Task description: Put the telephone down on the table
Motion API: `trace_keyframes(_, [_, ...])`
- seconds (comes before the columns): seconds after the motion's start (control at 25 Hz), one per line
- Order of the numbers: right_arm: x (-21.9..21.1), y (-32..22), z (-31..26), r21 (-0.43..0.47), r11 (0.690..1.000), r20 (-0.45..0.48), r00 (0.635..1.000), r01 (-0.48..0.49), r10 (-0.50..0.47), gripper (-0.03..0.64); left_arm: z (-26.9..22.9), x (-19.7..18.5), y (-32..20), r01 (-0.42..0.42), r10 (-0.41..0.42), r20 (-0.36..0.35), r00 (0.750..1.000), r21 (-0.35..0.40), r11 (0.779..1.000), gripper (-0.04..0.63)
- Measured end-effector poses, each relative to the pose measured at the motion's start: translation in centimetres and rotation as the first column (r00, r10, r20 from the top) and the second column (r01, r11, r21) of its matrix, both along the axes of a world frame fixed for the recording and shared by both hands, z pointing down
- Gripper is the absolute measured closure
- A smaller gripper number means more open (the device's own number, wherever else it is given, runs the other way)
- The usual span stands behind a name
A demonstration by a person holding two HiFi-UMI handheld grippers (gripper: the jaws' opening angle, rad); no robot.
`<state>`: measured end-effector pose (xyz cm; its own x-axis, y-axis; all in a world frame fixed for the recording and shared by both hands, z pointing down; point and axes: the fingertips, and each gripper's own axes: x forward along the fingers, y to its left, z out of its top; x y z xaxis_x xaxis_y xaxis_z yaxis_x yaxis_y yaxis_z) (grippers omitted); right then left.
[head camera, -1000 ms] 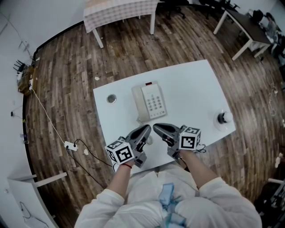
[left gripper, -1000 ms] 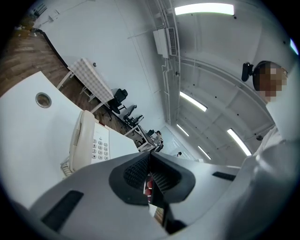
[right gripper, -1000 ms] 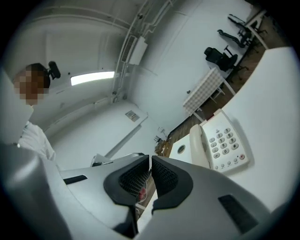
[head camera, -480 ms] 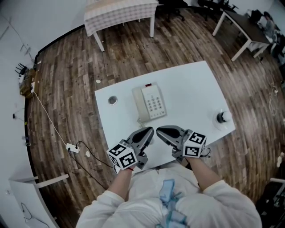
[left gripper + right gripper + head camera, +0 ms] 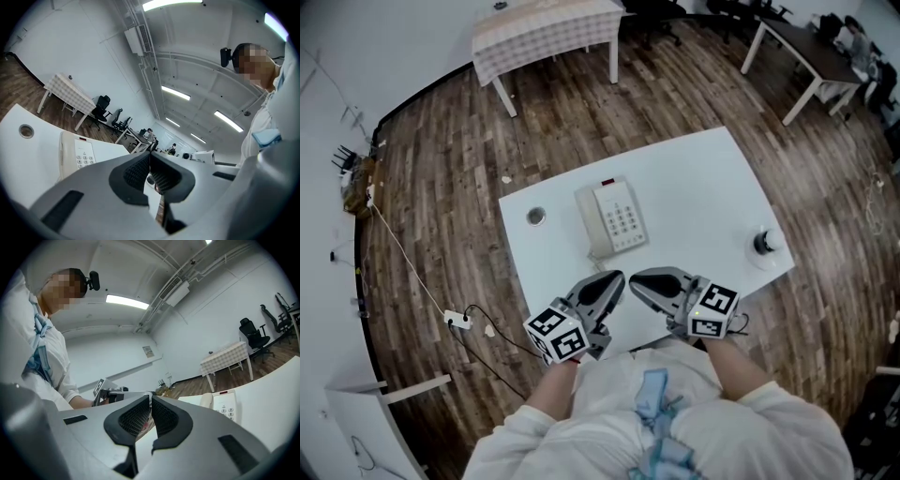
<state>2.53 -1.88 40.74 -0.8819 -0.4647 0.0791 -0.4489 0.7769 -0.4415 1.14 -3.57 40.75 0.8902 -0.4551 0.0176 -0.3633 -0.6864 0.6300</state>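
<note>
Position of the item: the cream plastic push-button telephone (image 5: 615, 218) lies flat on the white rectangular desk (image 5: 703, 202), near the middle of its left half. The handset (image 5: 590, 223) is seated along the telephone's left side and the keypad (image 5: 625, 219) faces up. No tool touches it.

Tools: both are raised over the near edge of the desk, close to the person's chest, and lie roughly level with their noses angled in toward one another.
- The left tool (image 5: 606, 286) is closed, pad against pad, with nothing between.
- The right tool (image 5: 651, 280) is narrow, all but closed. Only a thin slit shows between its pads and nothing is in the slit.

Governing relation: the telephone lies beyond the tools, away from the person and slightly left of the gap between the two noses.
- Its long axis runs away from the person, leaning a little left at the far end, so its near short end faces the tools.
- The left tool is the nearer, with its nose close to that near end. It is also on the handset's side.
- The right tool stands a little further off, on the keypad side.

Assessment: the telephone is already down on the desk and both tools are empty, so the placing looks complete. If it is to be handled again, either tool would first have to open, and the left has the shorter reach.

Other items: a small round grey fitting (image 5: 535, 217) lies left of the telephone. A dark round object (image 5: 765, 243) sits near the desk's right edge. Both are well clear.
</note>
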Motion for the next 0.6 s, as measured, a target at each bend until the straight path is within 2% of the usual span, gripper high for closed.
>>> trace_keyframes(0.6, [1.4, -0.4, -0.7, 0.028, 1.000, -0.024, 1.000, -0.009, 0.009, 0.586, -0.6, 1.3, 0.0, -0.026, 0.026, 0.006, 1.000, 0.013, 1.000, 0.592])
